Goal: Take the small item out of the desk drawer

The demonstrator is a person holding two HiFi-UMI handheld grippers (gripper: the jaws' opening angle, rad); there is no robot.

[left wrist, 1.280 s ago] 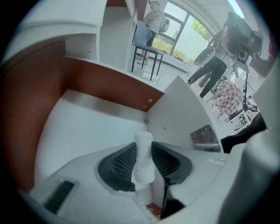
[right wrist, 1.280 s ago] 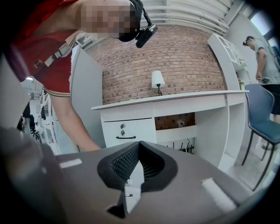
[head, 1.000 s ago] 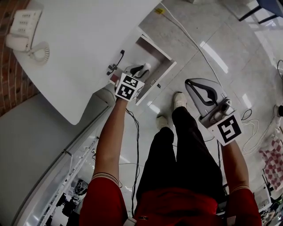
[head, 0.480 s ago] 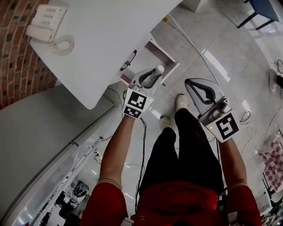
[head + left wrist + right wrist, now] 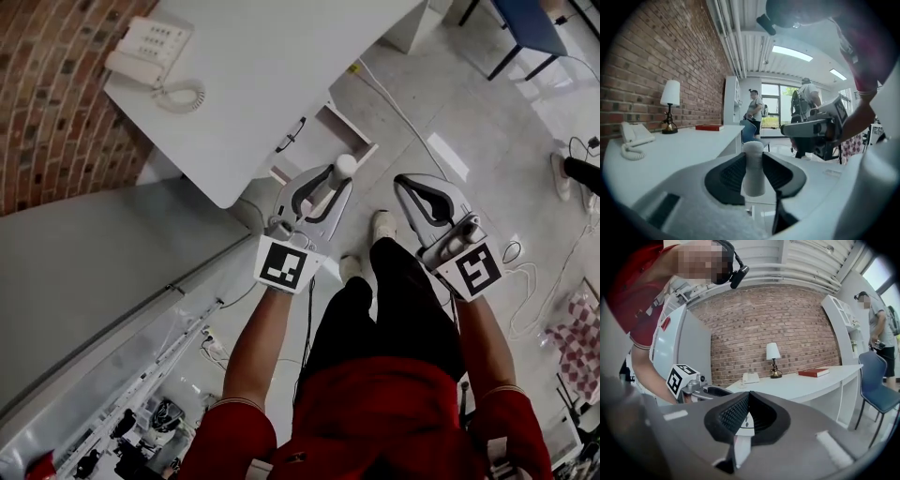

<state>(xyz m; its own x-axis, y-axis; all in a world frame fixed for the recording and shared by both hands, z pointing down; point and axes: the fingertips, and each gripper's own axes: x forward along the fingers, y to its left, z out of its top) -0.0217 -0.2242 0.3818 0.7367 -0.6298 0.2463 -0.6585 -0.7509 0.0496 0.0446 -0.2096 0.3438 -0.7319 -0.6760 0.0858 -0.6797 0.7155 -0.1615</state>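
Observation:
My left gripper (image 5: 330, 184) is shut on a small white cylinder with a rounded cap (image 5: 344, 166), held upright above the floor in front of the open drawer (image 5: 330, 128) of the white desk (image 5: 272, 66). In the left gripper view the white item (image 5: 753, 165) stands pinched between the two black ribbed pads. My right gripper (image 5: 404, 185) hovers to the right of it over the person's feet. Its jaws are shut with nothing between them, and the pads meet in the right gripper view (image 5: 747, 404).
A white telephone (image 5: 148, 45) lies on the desk near the brick wall. A lamp (image 5: 670, 106) and a red book (image 5: 708, 127) stand further along the desk. A blue chair (image 5: 877, 386) and two people are beyond it. Cables (image 5: 412, 94) run over the tiled floor.
My left gripper has drawn back from the drawer toward the person, carrying the white item up and to the right. The right gripper has hardly moved.

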